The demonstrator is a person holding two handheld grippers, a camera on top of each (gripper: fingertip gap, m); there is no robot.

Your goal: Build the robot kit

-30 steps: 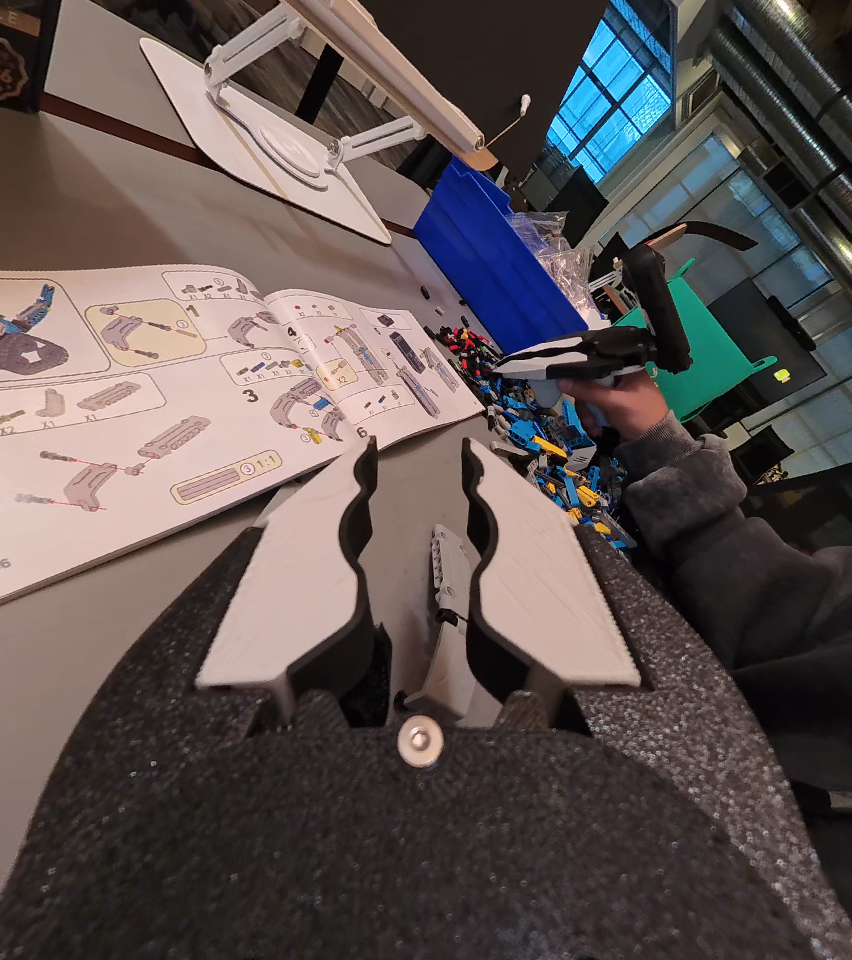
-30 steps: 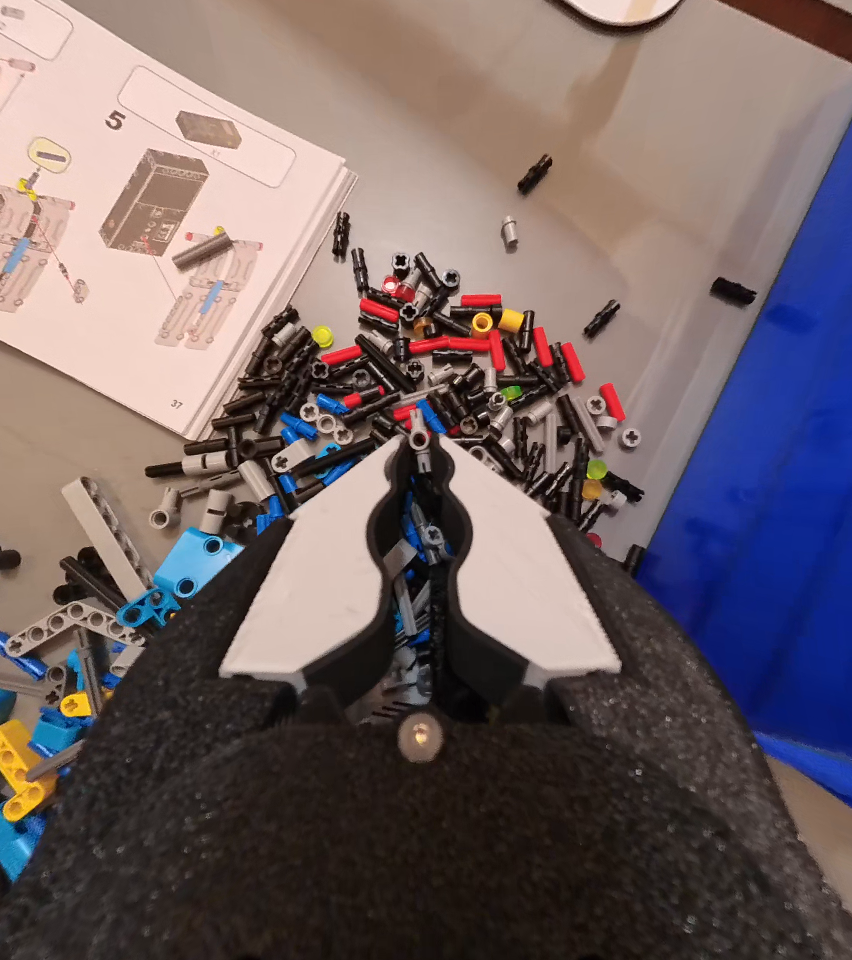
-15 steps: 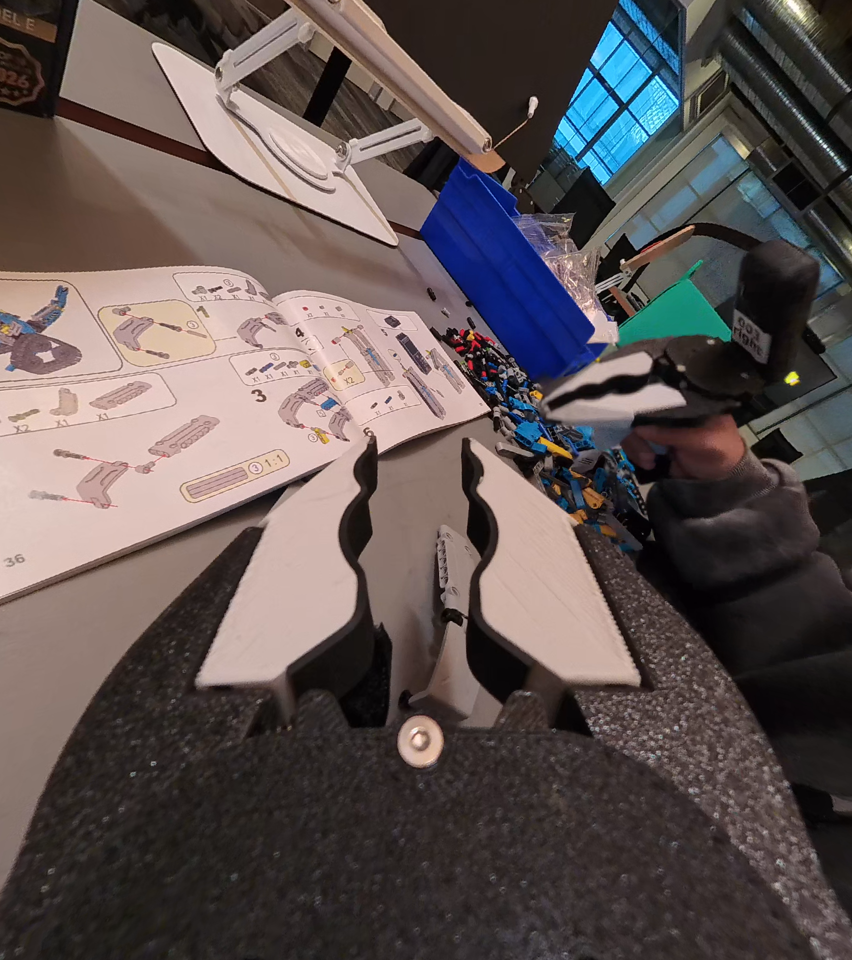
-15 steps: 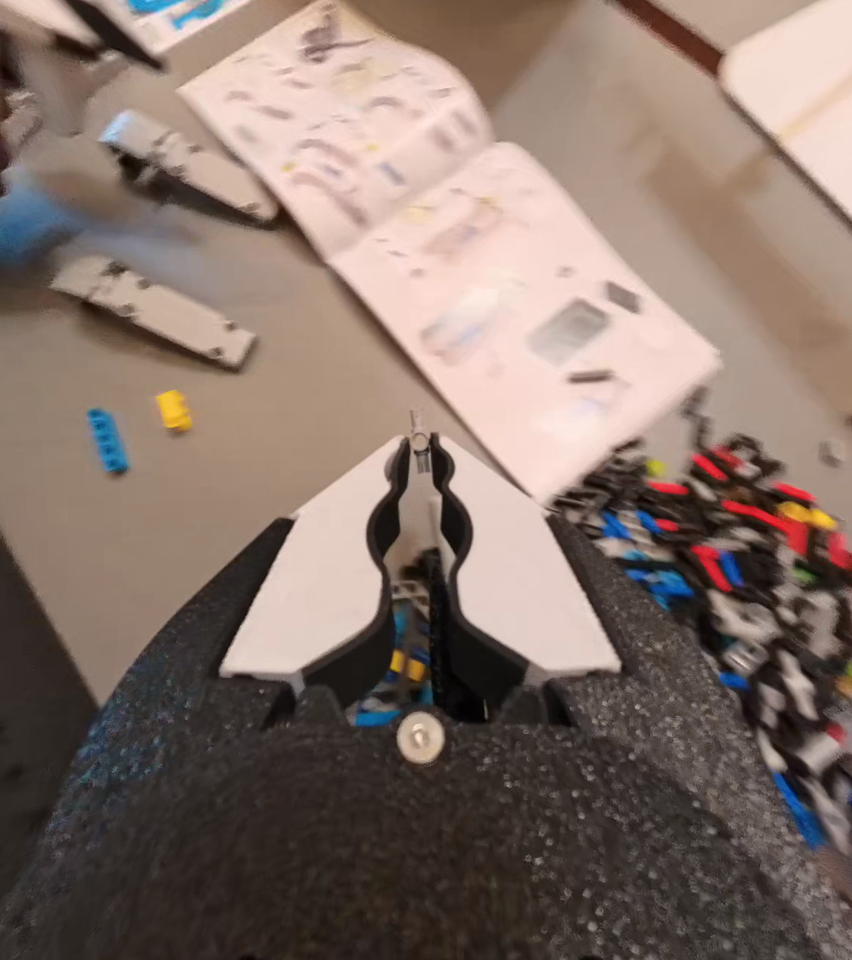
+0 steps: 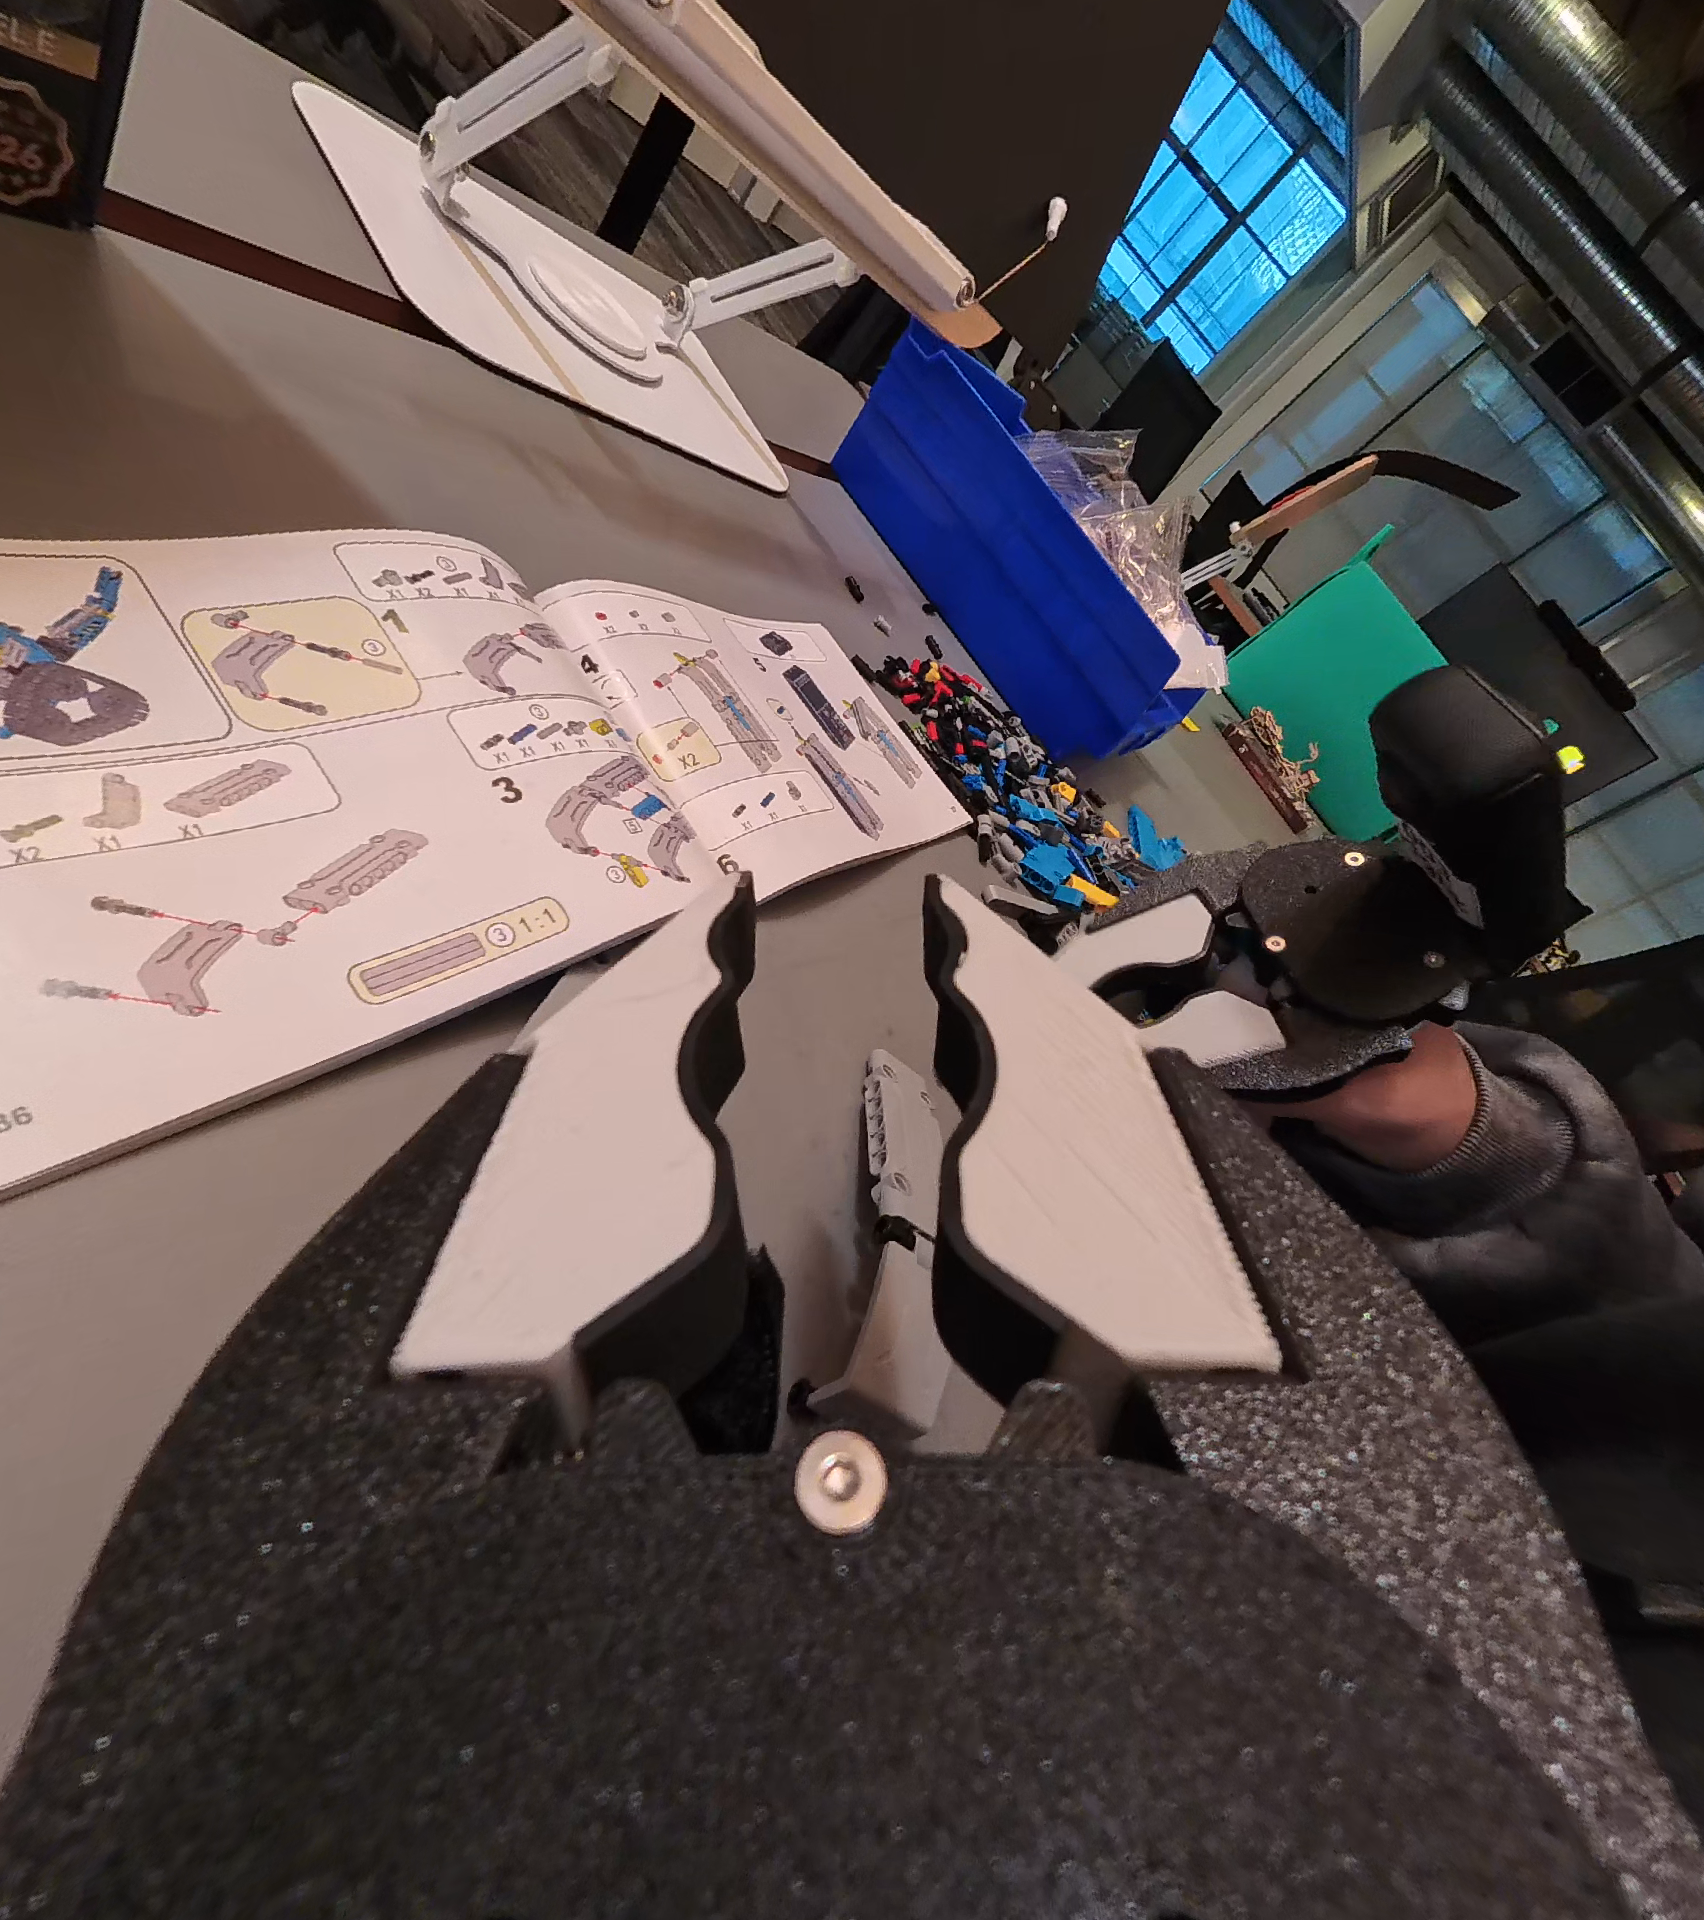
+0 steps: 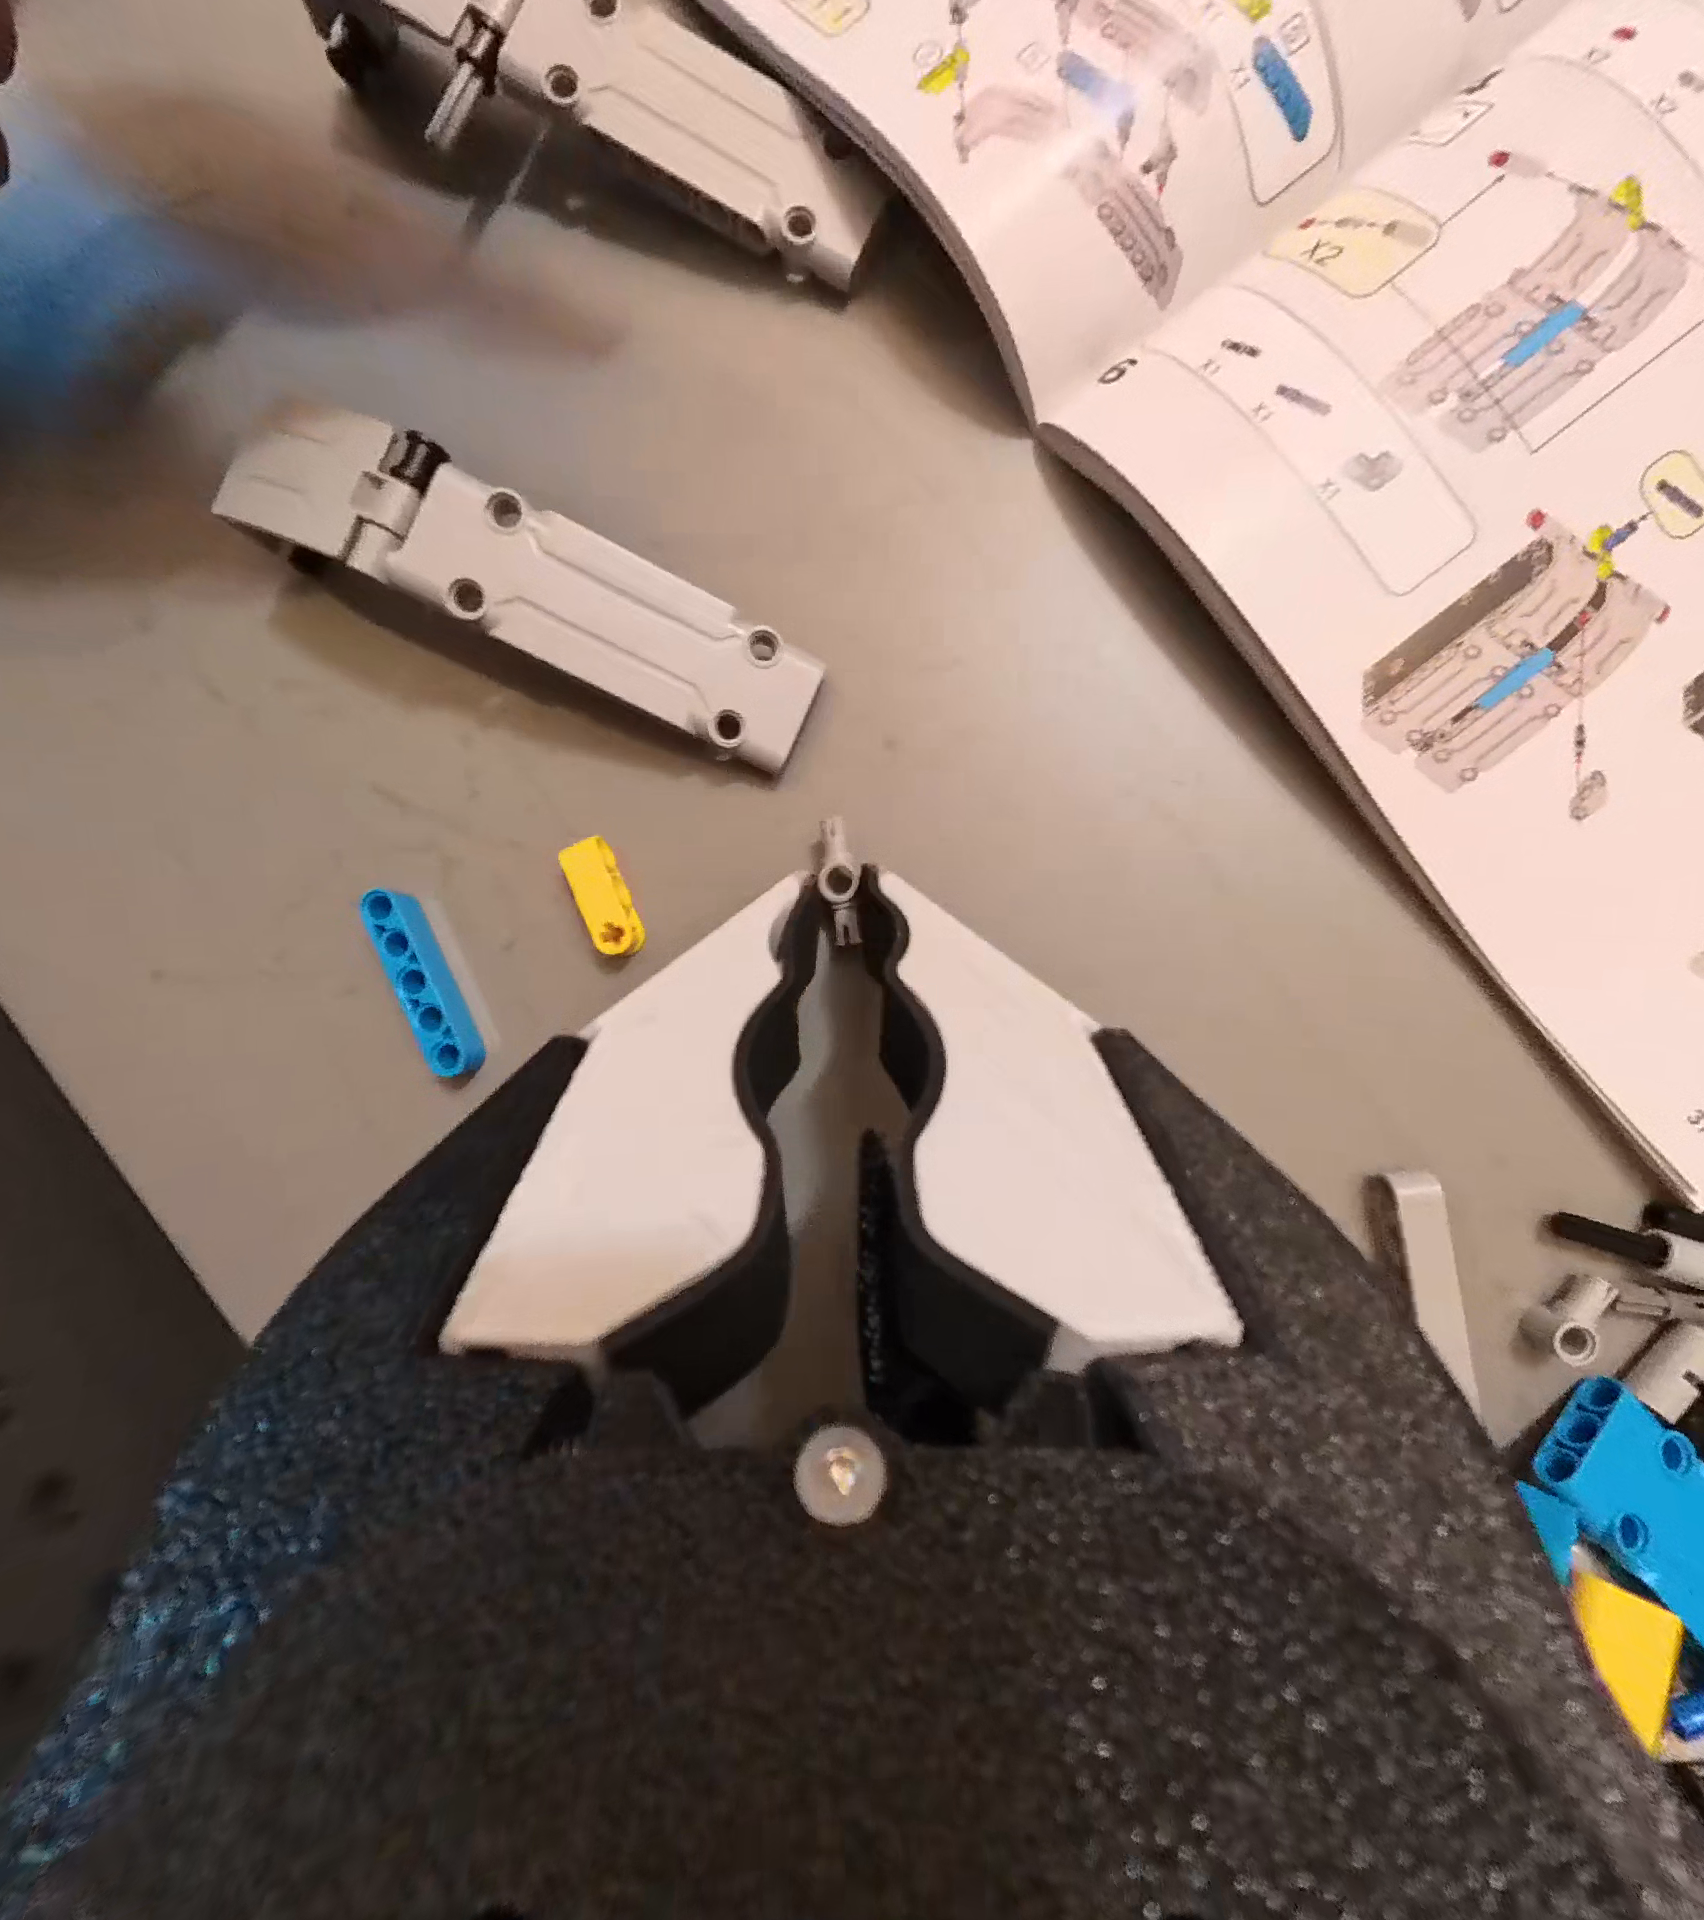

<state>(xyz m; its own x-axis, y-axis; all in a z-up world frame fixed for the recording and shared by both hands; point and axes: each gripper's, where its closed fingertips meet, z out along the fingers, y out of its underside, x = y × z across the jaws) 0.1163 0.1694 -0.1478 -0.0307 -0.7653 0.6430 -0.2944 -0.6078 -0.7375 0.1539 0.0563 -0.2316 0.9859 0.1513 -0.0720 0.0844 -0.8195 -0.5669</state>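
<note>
Meanwhile the right gripper (image 6: 840, 883), fingers pinching a small grey connector pin (image 6: 837, 881), had swung from the parts pile (image 6: 1700, 1382) to bare desk (image 6: 983, 644) beyond its fingertips. The left gripper (image 5: 837, 914) stayed put, fingers spread, a grey panel (image 5: 895, 1174) between them.

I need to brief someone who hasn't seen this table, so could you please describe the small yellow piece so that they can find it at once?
Start at the open instruction booklet on the grey table. Left of it lies a long grey panel; below that, just left of the right gripper, sits the yellow piece. It is shorter than the blue beam beside it, and the only yellow one there.
</note>
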